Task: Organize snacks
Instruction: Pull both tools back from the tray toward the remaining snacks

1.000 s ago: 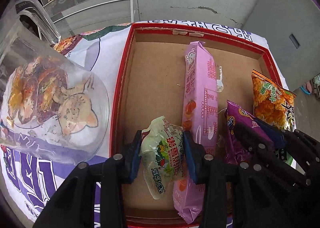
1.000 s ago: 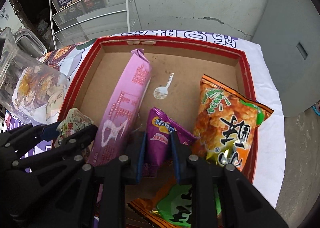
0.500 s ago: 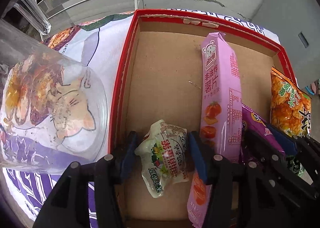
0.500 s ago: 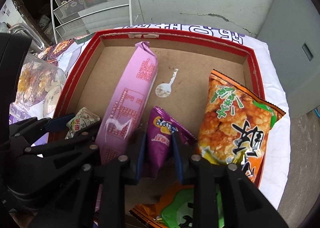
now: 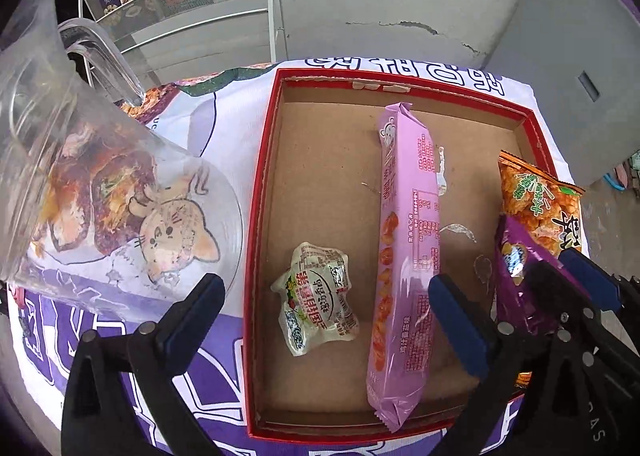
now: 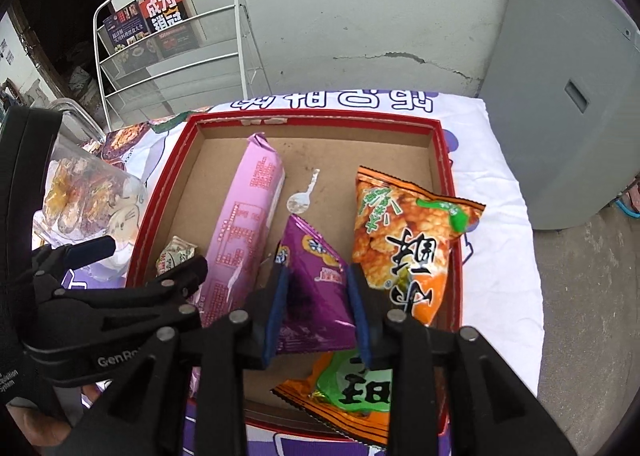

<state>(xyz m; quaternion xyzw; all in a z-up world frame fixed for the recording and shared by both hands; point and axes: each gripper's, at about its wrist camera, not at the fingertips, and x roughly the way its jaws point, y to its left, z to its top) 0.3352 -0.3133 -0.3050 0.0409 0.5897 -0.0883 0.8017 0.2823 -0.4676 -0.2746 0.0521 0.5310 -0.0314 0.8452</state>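
A red-rimmed cardboard tray (image 5: 256,184) (image 6: 436,144) holds the snacks. A small white-green packet (image 5: 318,296) (image 6: 176,256) lies on its floor at the left. My left gripper (image 5: 326,304) is open wide above it, holding nothing. A long pink packet (image 5: 408,224) (image 6: 244,224) lies along the middle. My right gripper (image 6: 316,304) is shut on a purple snack bag (image 6: 316,288) (image 5: 516,256), held just above the tray. An orange snack bag (image 6: 404,240) (image 5: 536,196) lies at the right. A second orange bag (image 6: 352,380) lies at the tray's front edge.
A clear plastic pitcher (image 5: 92,184) (image 6: 84,192) with a cat picture stands on the purple-white cloth (image 6: 500,192) left of the tray. A white wire rack (image 6: 172,40) with magazines stands behind. A grey panel (image 6: 560,88) is at the right.
My left gripper opened, let go of the white-green packet, which now lies on the tray floor, and pulled back. My right gripper stays shut on the purple bag.
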